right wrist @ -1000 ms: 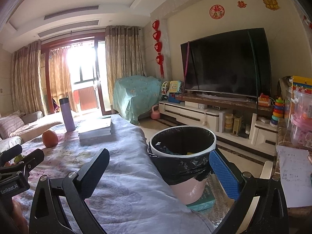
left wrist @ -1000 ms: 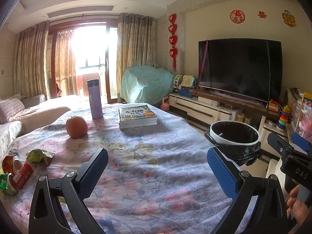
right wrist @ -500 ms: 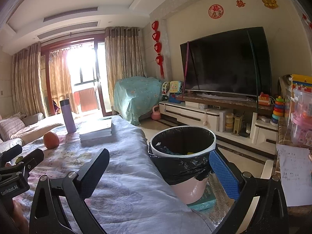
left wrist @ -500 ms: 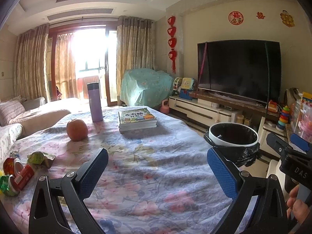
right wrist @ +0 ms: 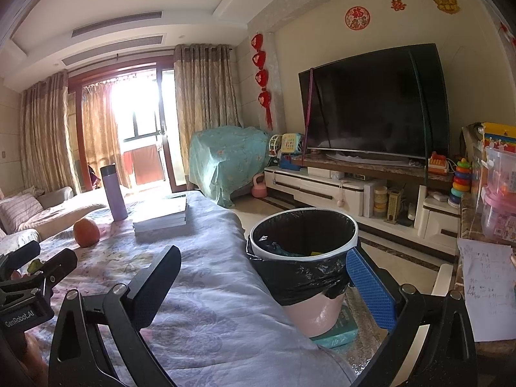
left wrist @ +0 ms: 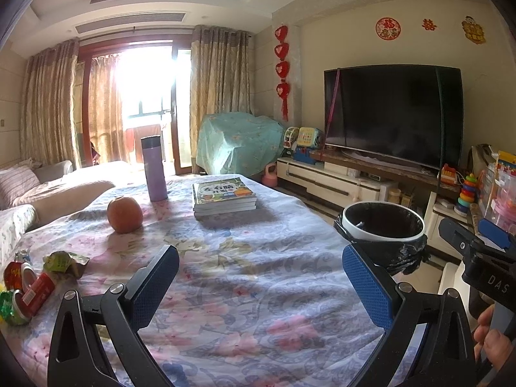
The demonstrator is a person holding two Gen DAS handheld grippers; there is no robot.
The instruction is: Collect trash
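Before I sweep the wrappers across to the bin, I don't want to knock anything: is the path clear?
Nothing visible blocks it. Wrappers to bin crosses bare cloth; orange and books sit farther back.

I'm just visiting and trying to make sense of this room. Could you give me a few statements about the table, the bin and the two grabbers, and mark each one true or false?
1. The left gripper has its jaws shut on a wrapper. False: its jaws are open and empty above the tablecloth.
2. The crumpled wrappers lie on the table's left side. True.
3. The trash bin has a black bag lining it. True.
4. The purple flask lies on its side. False: it stands upright beyond the orange.
5. The right gripper is open and holds nothing. True.
6. The books are inside the bin. False: they are stacked on the table.
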